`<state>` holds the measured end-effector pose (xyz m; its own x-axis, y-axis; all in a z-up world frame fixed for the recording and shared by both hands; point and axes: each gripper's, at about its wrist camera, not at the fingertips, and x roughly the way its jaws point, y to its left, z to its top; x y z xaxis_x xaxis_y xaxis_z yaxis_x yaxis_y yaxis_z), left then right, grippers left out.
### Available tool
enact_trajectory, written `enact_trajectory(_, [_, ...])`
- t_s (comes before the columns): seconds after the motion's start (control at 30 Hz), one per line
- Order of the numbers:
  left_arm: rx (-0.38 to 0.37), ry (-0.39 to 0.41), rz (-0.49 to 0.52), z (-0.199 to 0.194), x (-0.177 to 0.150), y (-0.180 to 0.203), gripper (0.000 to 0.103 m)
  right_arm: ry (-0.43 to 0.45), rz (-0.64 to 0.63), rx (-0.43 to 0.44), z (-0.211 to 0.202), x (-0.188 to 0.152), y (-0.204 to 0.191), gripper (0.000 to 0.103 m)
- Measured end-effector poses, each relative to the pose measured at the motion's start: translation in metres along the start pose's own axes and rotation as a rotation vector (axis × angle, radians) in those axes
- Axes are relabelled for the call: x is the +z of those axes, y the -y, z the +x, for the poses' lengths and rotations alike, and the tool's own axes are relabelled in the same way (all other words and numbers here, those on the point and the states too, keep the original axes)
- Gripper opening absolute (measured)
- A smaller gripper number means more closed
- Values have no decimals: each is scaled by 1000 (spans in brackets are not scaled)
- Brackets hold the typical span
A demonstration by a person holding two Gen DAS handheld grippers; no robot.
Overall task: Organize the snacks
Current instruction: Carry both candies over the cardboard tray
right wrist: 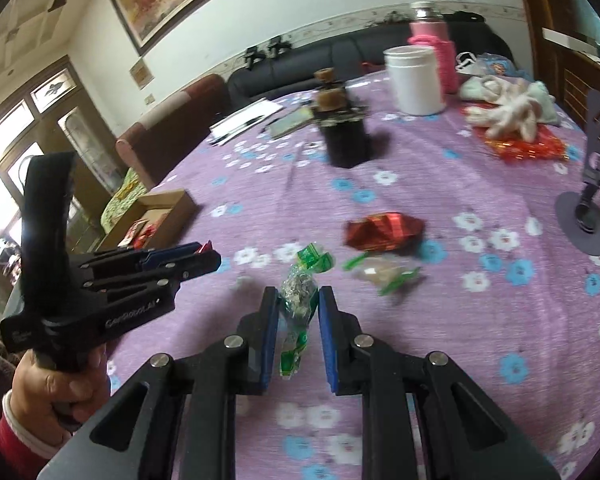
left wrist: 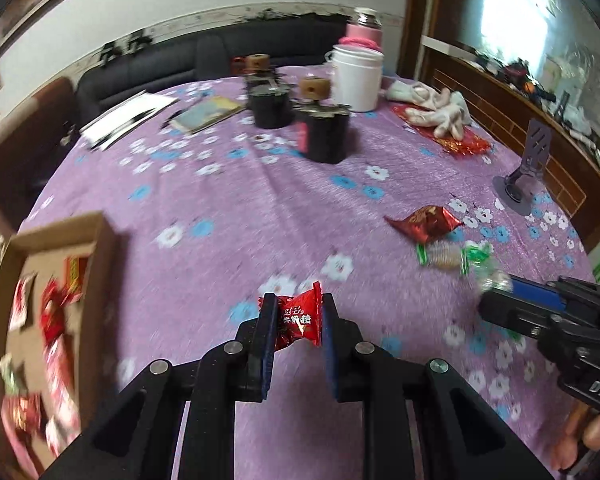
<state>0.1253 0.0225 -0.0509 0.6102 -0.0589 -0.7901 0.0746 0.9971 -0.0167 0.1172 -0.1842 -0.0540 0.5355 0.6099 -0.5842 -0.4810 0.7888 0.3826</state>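
My left gripper (left wrist: 296, 312) is shut on a red wrapped candy (left wrist: 300, 322), held above the purple flowered tablecloth. A cardboard box (left wrist: 100, 248) with several red snack packets lies at the left. My right gripper (right wrist: 298, 304) is shut on a green and clear wrapped candy (right wrist: 298, 300). On the cloth beyond it lie a red foil packet (right wrist: 384, 230) and another green and clear wrapped snack (right wrist: 384, 274). In the right wrist view the left gripper (right wrist: 208, 254) shows at the left, a hand below it. In the left wrist view the right gripper (left wrist: 500, 292) enters from the right.
Two dark jars (left wrist: 324, 136) with cork-topped lids, a white tub (left wrist: 356, 80) and a pink bottle (left wrist: 364, 32) stand at the back. White gloves (left wrist: 440, 114) lie on a red packet. A grey phone stand (left wrist: 524, 176) is at the right; papers (left wrist: 128, 116) at the back left.
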Motion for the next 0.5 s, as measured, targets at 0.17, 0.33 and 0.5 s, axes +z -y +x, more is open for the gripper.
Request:
enact_trajectory(0.17, [42,19,-30,-27,-19,-18,21,-10,-46,36,7,-1,-33,19])
enact_trajectory(0.33, [75,33,-75,-48,-37,-45,21,-19,-82,79,15,-1,-67,19])
enact_trajectory(0.5, [109,46,-135,-64,-52,-74,21,-37,-116,112,27,-2,-97,19])
